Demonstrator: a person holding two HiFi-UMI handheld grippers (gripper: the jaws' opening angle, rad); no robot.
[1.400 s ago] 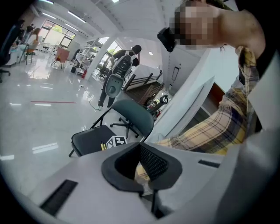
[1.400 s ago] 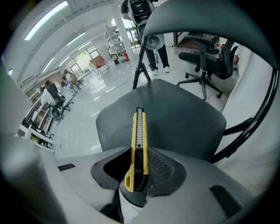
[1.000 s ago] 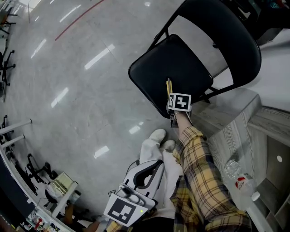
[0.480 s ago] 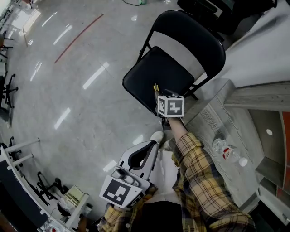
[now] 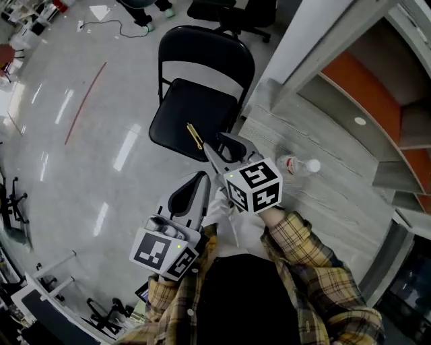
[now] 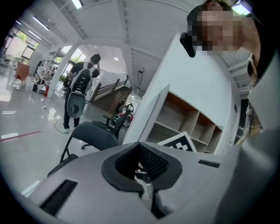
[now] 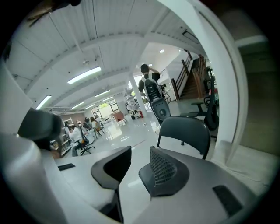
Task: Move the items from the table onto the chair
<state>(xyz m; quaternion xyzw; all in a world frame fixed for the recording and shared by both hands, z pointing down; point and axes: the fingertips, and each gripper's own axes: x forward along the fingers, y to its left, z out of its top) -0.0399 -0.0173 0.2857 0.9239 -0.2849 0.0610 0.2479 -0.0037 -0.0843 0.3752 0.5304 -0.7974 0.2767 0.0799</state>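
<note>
A black folding chair (image 5: 185, 108) stands on the shiny floor ahead of me. A slim yellow tool (image 5: 194, 136) lies on the front right part of its seat. My right gripper (image 5: 217, 145) hovers just right of that tool, apart from it, jaws open and empty; the right gripper view shows a clear gap at my right gripper (image 7: 135, 168). A clear water bottle (image 5: 297, 165) lies on the grey wood table (image 5: 337, 195) to the right. My left gripper (image 5: 200, 178) is held low near my body, shut with nothing in it, as my left gripper (image 6: 145, 186) also shows.
Wheeled office chairs (image 5: 232, 12) stand behind the folding chair, and a cable (image 5: 124, 28) trails on the floor. A shelf unit with an orange back (image 5: 377, 87) rises beyond the table. A person with a backpack (image 7: 151, 89) stands far off.
The yellow tool was in my right gripper over the seat; now it lies on the seat and the gripper has drawn back from it, open. My head view has swung.
</note>
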